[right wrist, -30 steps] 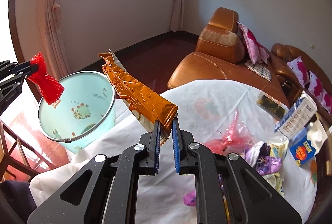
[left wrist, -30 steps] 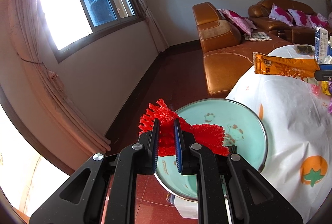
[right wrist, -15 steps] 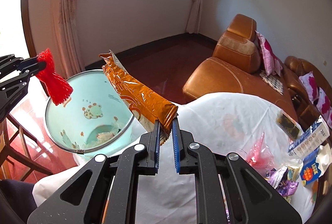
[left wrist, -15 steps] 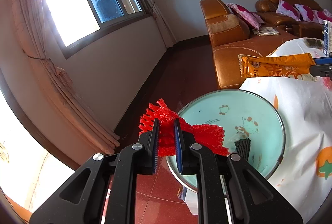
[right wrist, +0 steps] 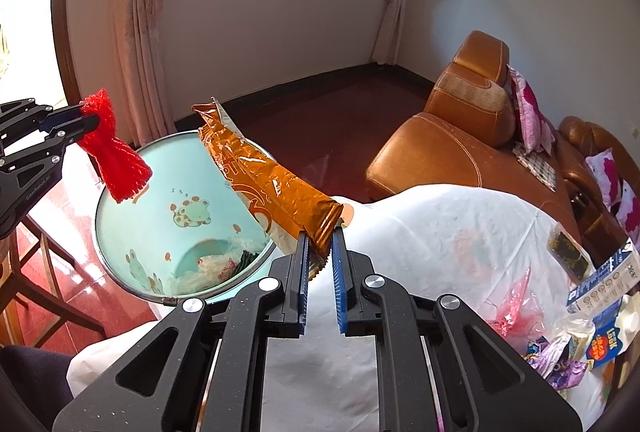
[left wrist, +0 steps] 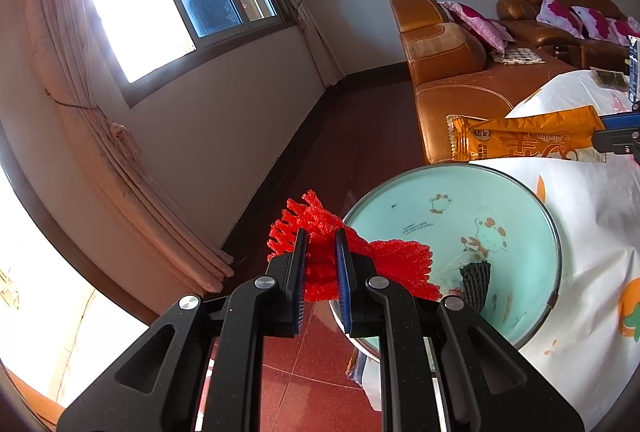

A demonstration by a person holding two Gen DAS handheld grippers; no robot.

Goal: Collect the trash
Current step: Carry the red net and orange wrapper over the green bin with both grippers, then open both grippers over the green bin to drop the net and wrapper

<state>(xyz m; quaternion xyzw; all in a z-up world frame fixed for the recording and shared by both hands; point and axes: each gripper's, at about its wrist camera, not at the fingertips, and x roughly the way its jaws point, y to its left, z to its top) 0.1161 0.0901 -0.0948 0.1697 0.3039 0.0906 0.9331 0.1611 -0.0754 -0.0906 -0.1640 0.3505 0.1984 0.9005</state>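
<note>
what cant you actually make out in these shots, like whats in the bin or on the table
- Bin bottom: both views show only some trash; the red foam net, the orange wrapper and the bin's own wall hide the rest.
- Blue carton: print too small to read in the right wrist view; cut by the frame edge in the left.
- Trash pile: jumbled and cut off at the right wrist view's edge.
- What the bin stands on: hidden by the left gripper.

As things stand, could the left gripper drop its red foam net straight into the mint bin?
Probably yes: the left gripper holds the red foam net over the near rim of the open mint bin, nothing between them.
</note>
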